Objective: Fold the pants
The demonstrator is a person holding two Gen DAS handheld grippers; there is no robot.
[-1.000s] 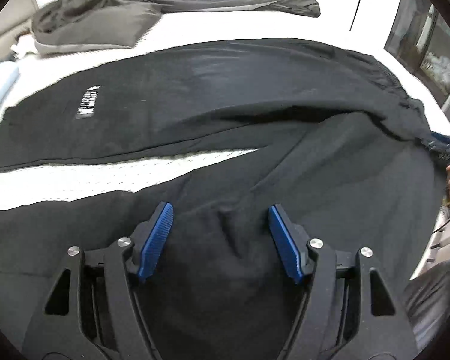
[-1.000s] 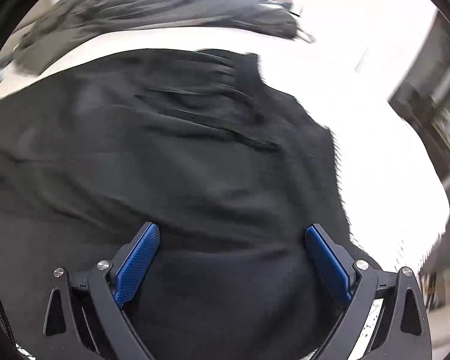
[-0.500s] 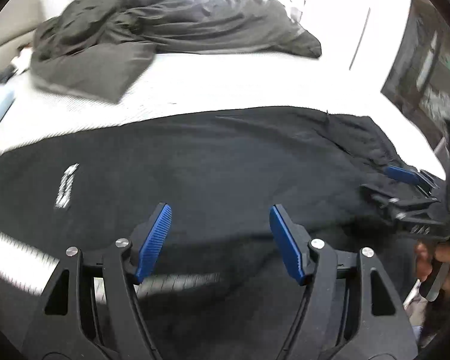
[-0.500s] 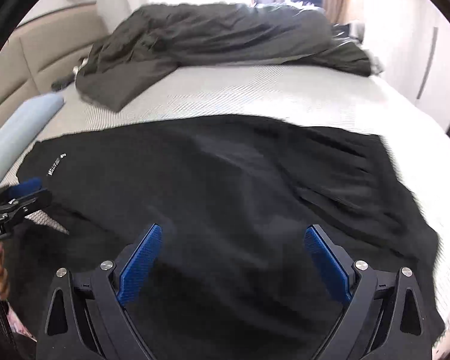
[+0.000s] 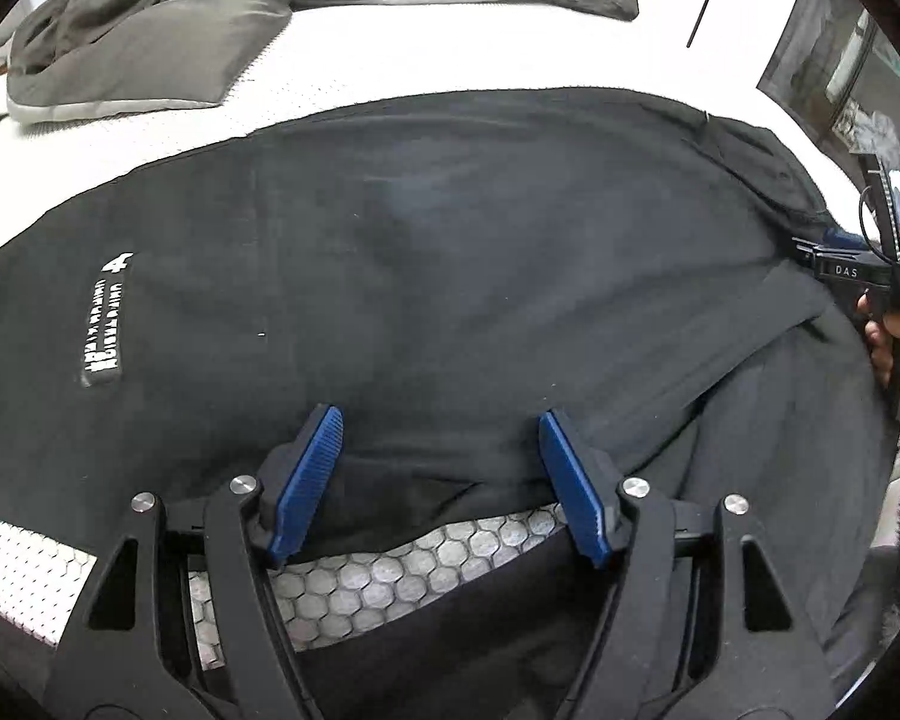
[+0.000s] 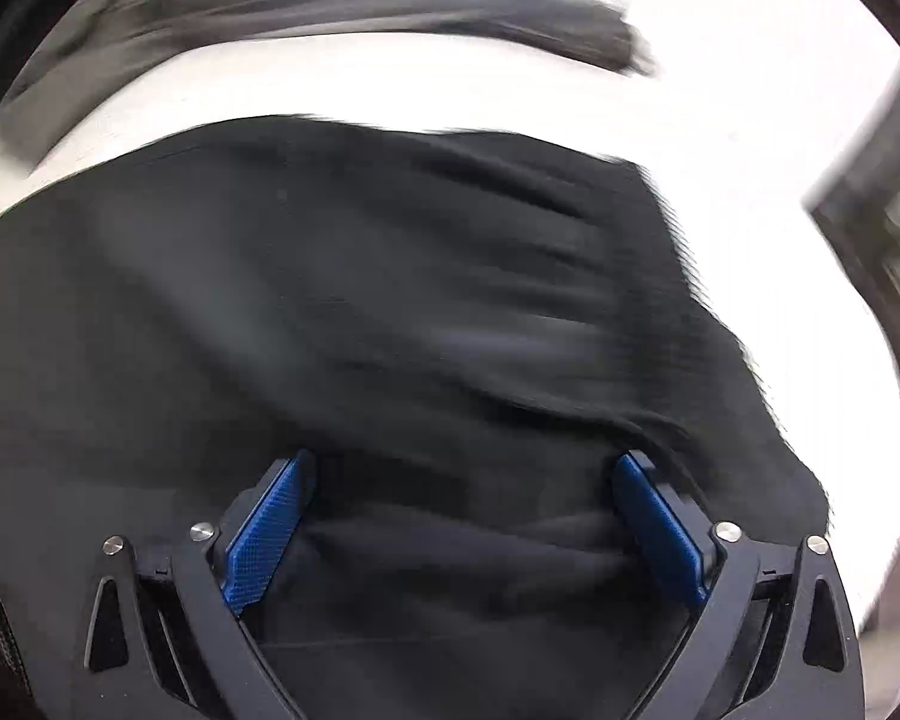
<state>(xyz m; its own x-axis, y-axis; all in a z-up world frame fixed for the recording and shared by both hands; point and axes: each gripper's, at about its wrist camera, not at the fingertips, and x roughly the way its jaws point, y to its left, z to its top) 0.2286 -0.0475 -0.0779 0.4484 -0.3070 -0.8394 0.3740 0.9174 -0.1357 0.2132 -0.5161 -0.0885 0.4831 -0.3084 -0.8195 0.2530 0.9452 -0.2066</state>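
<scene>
Black pants (image 5: 450,276) lie spread across a white bed, with a white printed logo (image 5: 107,324) on the leg at the left. My left gripper (image 5: 441,438) is open, low over the near edge of the upper leg; a strip of honeycomb bedcover (image 5: 390,570) shows between its fingers. My right gripper (image 6: 462,480) is open, close over the bunched waist end of the pants (image 6: 390,300); that view is blurred. In the left wrist view the right gripper (image 5: 840,252) sits at the far right by the waistband.
A rumpled grey duvet and pillow (image 5: 150,42) lie at the back of the bed. White bedcover (image 5: 450,60) lies between it and the pants. A dark window or cabinet (image 5: 840,78) stands at the far right.
Both grippers have dropped lower and closer to the pants. The right gripper has swung toward the waist end, its view now blurred. Both stay open.
</scene>
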